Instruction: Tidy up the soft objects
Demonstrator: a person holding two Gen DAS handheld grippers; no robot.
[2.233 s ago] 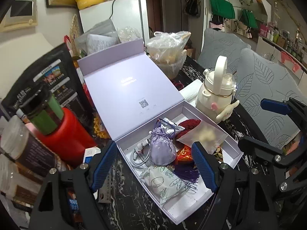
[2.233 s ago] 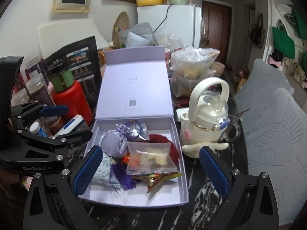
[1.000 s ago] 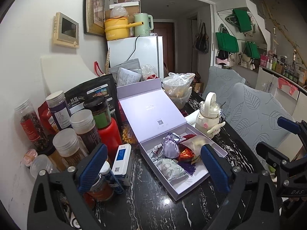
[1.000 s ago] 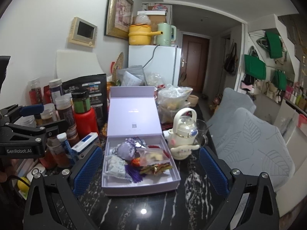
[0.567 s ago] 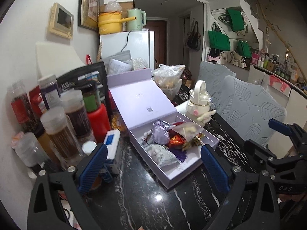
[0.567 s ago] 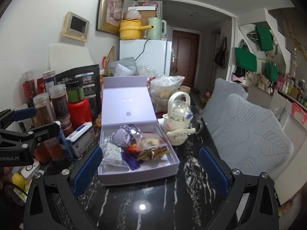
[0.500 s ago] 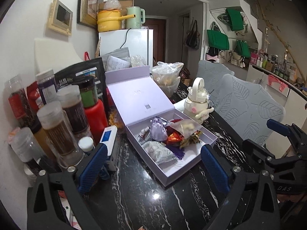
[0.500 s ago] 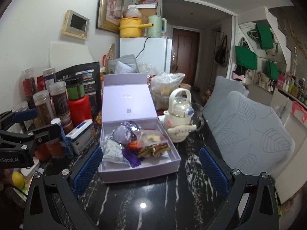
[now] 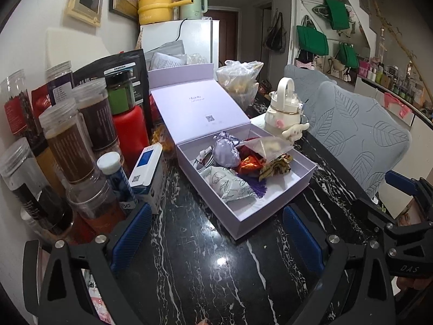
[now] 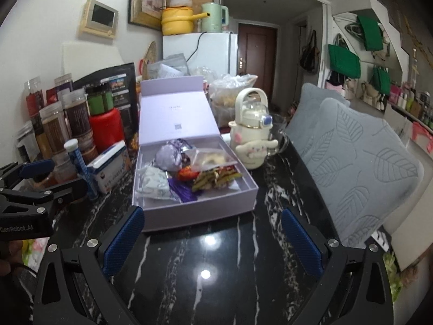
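Note:
An open lilac box (image 9: pixel 270 211) sits on the black marble table with its lid leaning back. Inside lie a purple sachet pouch (image 9: pixel 226 153), a white patterned pouch (image 9: pixel 230 185), a clear bag (image 9: pixel 266 146), a red wrapped piece (image 9: pixel 247 163) and a purple tassel (image 9: pixel 258 188). My left gripper (image 9: pixel 216 216) is open and empty, just short of the box's front-left corner. In the right wrist view the same box (image 10: pixel 194 214) lies straight ahead. My right gripper (image 10: pixel 212 216) is open and empty in front of its near wall.
Several jars (image 9: pixel 67 146), a red bottle (image 9: pixel 130 127), a blue tube (image 9: pixel 116 181) and a blue-white carton (image 9: pixel 147 173) crowd the left. A white kettle-shaped bottle (image 10: pixel 251 132) and a glass stand right of the box. Grey cushioned chairs (image 10: pixel 351 162) line the table's right edge.
Both grippers have drawn back from close over the box to the near part of the table. The box's contents have not moved, and both grippers stay open.

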